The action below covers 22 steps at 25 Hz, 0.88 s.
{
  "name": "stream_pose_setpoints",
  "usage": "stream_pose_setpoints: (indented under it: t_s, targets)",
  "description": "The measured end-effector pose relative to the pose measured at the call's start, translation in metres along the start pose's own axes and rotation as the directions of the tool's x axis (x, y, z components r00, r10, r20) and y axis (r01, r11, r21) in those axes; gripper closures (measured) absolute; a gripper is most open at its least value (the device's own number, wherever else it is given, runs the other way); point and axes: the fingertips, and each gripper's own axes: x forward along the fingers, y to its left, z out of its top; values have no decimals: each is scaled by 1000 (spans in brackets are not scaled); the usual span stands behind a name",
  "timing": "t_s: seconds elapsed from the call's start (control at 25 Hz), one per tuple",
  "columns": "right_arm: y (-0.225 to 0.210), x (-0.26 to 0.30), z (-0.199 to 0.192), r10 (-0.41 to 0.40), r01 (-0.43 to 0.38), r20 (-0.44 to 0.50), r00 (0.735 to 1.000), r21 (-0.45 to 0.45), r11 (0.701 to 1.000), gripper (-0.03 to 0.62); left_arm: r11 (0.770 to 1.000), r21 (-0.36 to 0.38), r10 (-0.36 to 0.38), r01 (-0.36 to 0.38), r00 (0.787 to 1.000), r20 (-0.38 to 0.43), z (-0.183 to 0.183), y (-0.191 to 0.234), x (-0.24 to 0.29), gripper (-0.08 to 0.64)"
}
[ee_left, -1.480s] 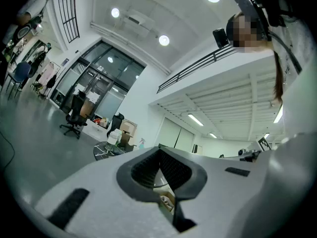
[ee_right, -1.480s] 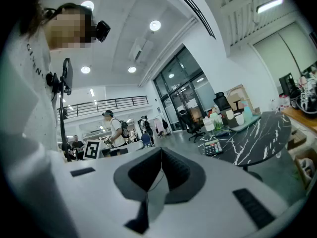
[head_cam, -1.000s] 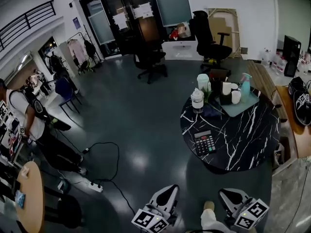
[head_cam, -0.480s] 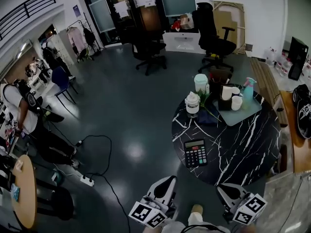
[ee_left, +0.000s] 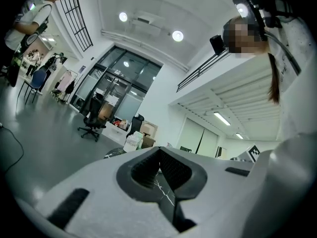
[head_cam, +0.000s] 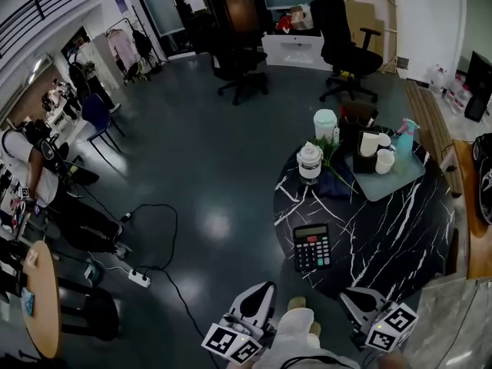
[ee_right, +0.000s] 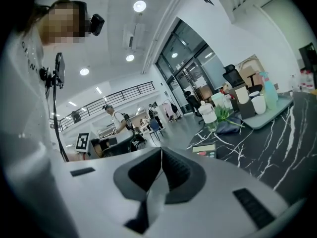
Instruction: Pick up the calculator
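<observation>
calculator (head_cam: pixel 312 247) flat on black marble table (head_cam: pixel 384 229), left gripper (head_cam: pixel 264 289) and right gripper (head_cam: pixel 349 297) both closed, empty

Black calculator (head_cam: pixel 311 247), black table (head_cam: pixel 400 225) veined with white, pale teal tray (head_cam: pixel 388 185), teal spray bottle (head_cam: pixel 405 135).

The near edge of the worktop (head_cam: pixel 384 237) lies open all round the calculator (head_cam: pixel 312 247), with bare marble to its right, while the jar (head_cam: pixel 310 162), plant (head_cam: pixel 330 154) and tray (head_cam: pixel 393 181) of cups (head_cam: pixel 384 161) crowd only the far side, well apart from it.
</observation>
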Motion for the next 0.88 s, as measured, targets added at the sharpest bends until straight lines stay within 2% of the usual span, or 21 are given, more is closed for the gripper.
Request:
stream_pose_setpoints:
  t_s: [0.12, 0.24, 0.4, 0.44, 0.52, 0.68, 0.8, 0.88]
  targets:
    - [-18, 19, 0, 10, -9, -33, 999, 22, 1000, 584, 1000, -6, -7, 8, 1000, 8, 1, 14, 17, 553]
    - [-25, 41, -1, 69, -63, -91, 993, 71, 995, 583, 1000, -17, -11, 12, 1000, 22, 3, 28, 34, 554]
    - [-44, 73, -3, 87, -79, -176, 980, 48, 996, 581, 999, -31, -8, 9, 1000, 27, 3, 47, 51, 554]
    - [-52, 81, -4, 92, -85, -203, 975, 45, 995, 572, 1000, -29, -5, 6, 1000, 27, 2, 52, 54, 553]
    - [-73, 98, -4, 94, -90, -248, 964, 28, 996, 506, 1000, -23, -1, 1, 1000, 24, 0, 60, 60, 554]
    - [-123, 128, 5, 42, -45, -289, 956, -3, 999, 458, 1000, -11, 12, -12, 1000, 11, -5, 74, 68, 553]
    - [-157, 149, 1, 36, -25, -335, 942, 35, 999, 417, 999, -12, 32, -32, 999, -2, -15, 89, 75, 553]
    - [-170, 159, -8, 63, -37, -387, 920, 75, 996, 399, 998, -18, 53, -53, 999, -8, -25, 98, 76, 552]
